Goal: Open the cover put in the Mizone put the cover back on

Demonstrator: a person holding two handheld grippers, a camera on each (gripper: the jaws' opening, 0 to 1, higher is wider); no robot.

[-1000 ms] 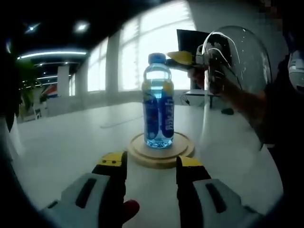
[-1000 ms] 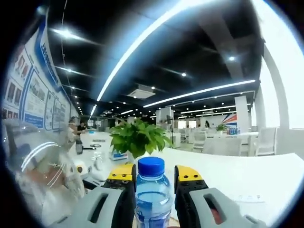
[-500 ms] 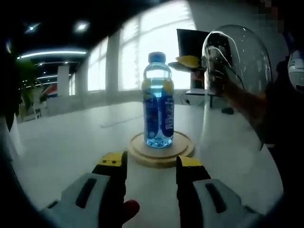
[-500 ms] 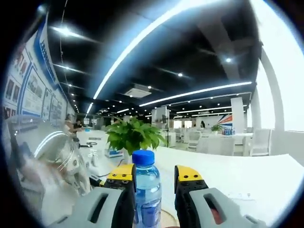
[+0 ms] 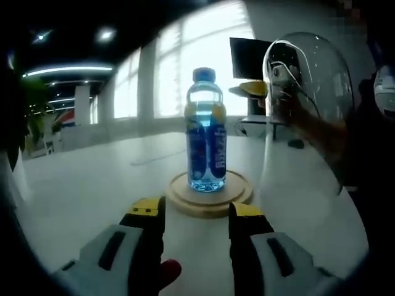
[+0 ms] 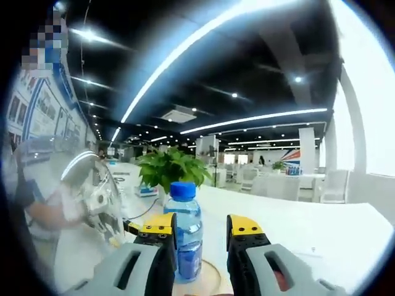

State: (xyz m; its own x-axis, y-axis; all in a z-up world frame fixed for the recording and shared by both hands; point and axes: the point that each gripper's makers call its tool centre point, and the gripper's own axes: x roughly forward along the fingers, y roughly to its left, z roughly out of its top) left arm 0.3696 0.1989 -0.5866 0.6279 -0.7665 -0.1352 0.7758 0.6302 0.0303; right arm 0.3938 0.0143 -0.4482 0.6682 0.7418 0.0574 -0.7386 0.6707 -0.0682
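Note:
A Mizone bottle [image 5: 205, 132] with a blue cap stands upright on a round wooden base [image 5: 213, 202] on the white table. My left gripper [image 5: 194, 209] is open just short of the base, with nothing between its jaws. A clear glass dome cover [image 5: 305, 105] stands to the right of the base. My right gripper [image 5: 258, 88] shows its yellow tips at the dome's edge, with a hand visible through the glass. In the right gripper view my right gripper [image 6: 199, 225] is open. The bottle [image 6: 184, 237] stands beyond its tips on the base [image 6: 213, 279], and the dome [image 6: 68, 203] is at the left.
The white table [image 5: 80, 191] stretches wide around the base. A potted plant [image 6: 173, 169] stands behind the bottle. A dark monitor [image 5: 247, 52] and cables sit at the far edge by the windows. Office desks and chairs fill the background.
My right gripper has drawn back from the bottle, which was between its jaws and now stands free beyond them. Its yellow tips have slid right behind the dome. The left gripper has not moved.

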